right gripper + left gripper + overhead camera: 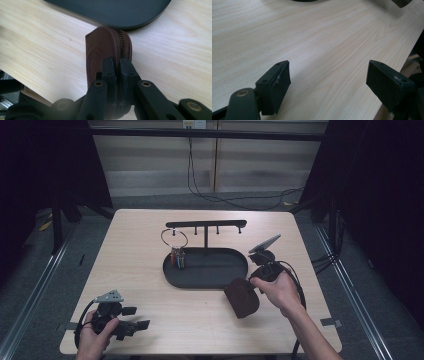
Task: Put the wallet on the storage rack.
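A brown leather zip pouch (pixel 241 297) hangs just above the table in front of the black tray (pixel 210 277). My right gripper (pixel 252 287) is shut on it. In the right gripper view the two jaws pinch the pouch (pixel 105 47) at its zipper edge, gripper (pixel 117 67) pointing toward the tray (pixel 112 12). My left gripper (pixel 136 317) rests near the table's front left corner, held by a hand, its jaws wide apart. In the left gripper view the gripper (pixel 329 82) is open over bare wood with nothing between its pads.
The oval tray carries a black T-shaped stand with hooks (pixel 206 225). A metal ring with several coloured keys (pixel 176 251) hangs at the tray's left end. Cables (pixel 220 197) lie on the floor beyond the table. The table's front edge (pixel 200 352) is close to both hands.
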### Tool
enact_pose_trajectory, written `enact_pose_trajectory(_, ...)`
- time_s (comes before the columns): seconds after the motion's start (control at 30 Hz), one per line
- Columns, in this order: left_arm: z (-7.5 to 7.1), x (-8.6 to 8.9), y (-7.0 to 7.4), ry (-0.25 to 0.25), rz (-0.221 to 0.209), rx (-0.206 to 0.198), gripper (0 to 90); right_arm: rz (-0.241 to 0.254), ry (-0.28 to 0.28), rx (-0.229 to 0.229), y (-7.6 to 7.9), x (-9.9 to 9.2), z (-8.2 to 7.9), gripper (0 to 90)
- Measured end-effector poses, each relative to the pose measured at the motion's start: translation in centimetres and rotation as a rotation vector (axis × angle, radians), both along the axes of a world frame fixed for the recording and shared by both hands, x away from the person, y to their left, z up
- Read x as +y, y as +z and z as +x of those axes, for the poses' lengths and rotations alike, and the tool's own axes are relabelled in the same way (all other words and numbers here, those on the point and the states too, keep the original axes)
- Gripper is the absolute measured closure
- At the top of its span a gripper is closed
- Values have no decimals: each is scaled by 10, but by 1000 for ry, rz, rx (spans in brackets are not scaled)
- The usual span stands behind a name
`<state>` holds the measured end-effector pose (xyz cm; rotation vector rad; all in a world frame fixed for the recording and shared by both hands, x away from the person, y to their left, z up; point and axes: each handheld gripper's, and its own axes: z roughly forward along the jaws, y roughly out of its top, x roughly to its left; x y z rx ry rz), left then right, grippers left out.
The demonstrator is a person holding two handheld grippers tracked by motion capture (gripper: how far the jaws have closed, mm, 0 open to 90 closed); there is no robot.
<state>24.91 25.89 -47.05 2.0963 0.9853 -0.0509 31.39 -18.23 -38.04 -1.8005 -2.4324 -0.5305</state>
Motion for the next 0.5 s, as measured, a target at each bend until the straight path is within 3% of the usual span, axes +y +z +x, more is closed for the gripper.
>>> enact_pose_trajectory(0.2, 0, -1, 1, -6, -2, -6, 183, -66, 10, -14, 10, 1, 2, 836)
enact_pose_trajectory(0.5, -2, -2, 3, -32, -13, -26, 164, -108, 4, -10, 22, -2, 5, 835)
